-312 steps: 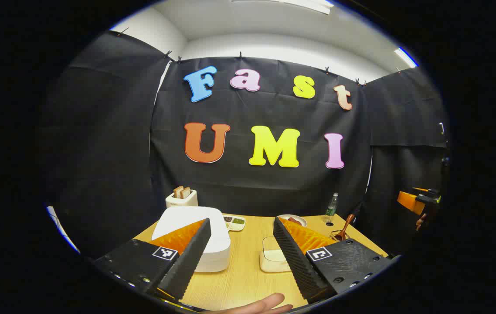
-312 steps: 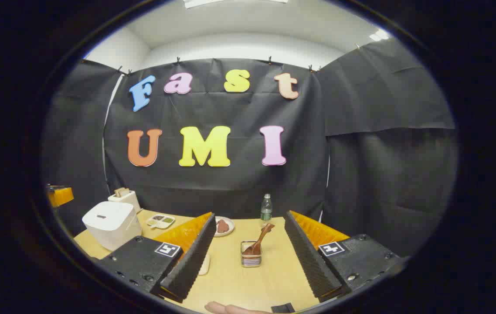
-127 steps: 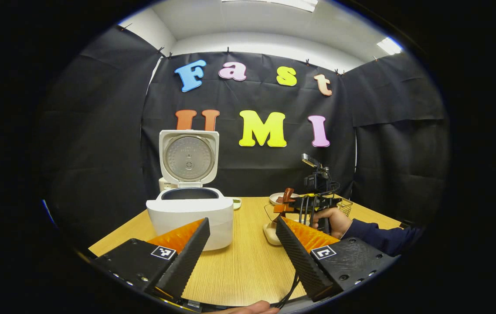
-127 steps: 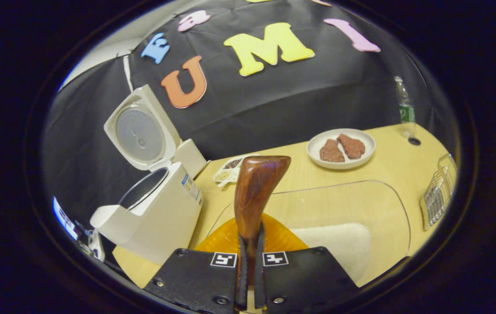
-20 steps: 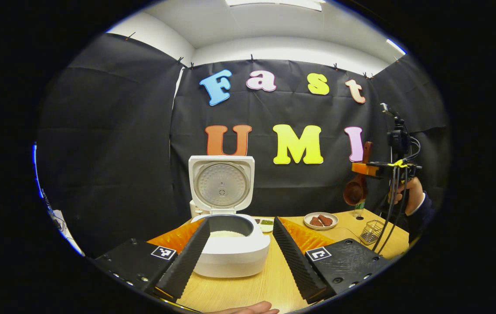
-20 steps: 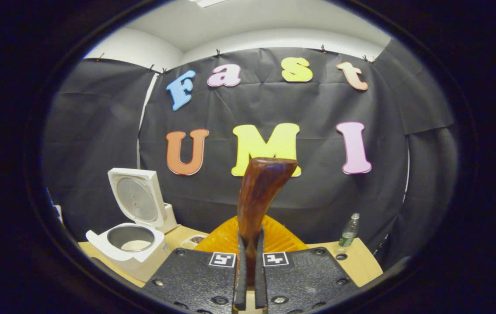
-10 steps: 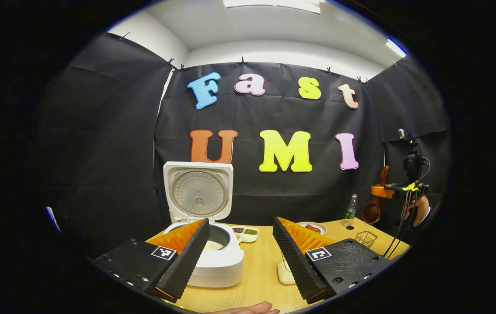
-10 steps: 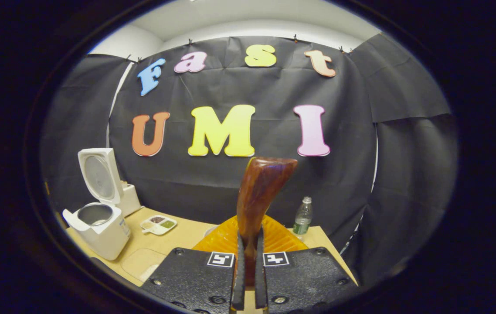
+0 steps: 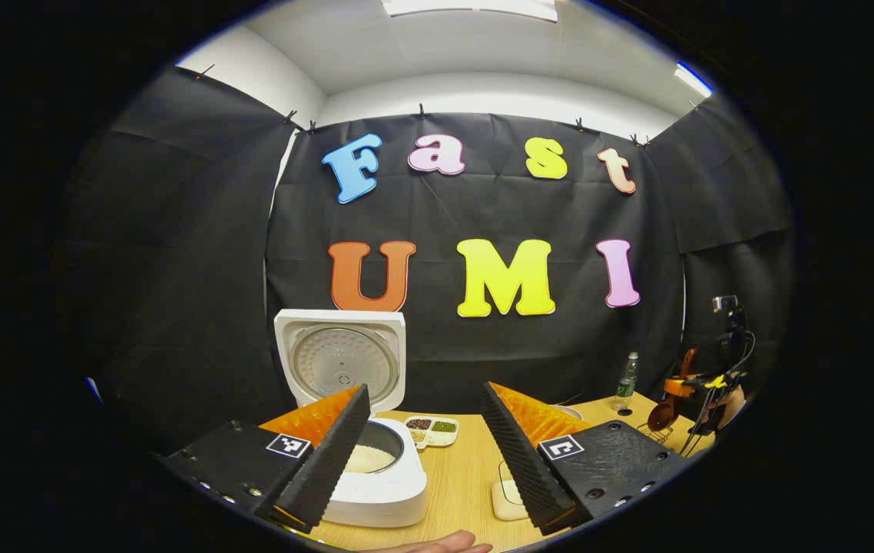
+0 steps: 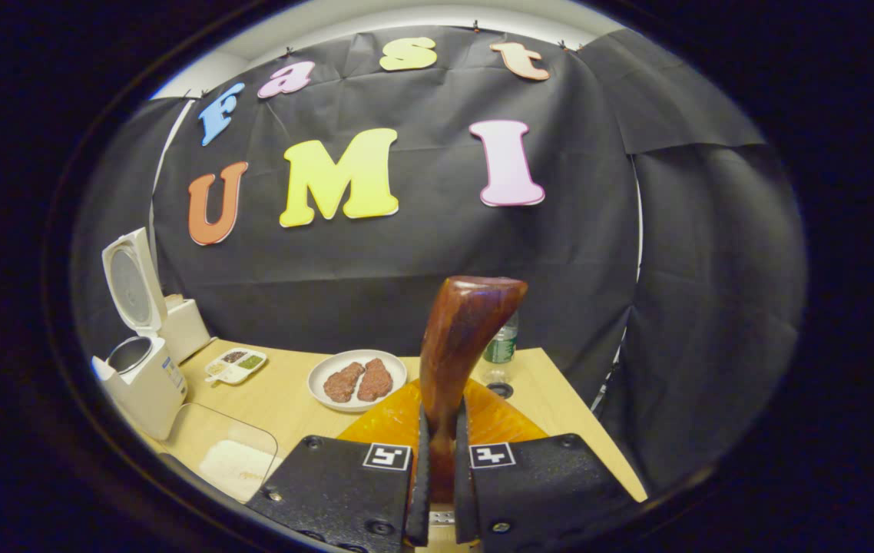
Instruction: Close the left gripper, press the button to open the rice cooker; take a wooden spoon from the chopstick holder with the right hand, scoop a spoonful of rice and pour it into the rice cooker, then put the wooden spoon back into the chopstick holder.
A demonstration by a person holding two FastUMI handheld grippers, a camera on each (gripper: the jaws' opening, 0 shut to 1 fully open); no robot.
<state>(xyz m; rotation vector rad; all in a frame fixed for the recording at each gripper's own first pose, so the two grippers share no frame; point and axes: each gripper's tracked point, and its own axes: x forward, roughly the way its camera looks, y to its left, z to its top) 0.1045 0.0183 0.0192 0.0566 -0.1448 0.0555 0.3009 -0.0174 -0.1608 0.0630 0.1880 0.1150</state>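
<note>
Rice inside open rice cooker, left gripper view

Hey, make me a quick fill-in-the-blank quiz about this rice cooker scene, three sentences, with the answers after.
1. The rice cooker has its lid standing ____.
2. The right gripper is shut on the handle of a wooden ____.
3. The white plate holds two pieces of ____.

Missing words: open; spoon; meat
</note>
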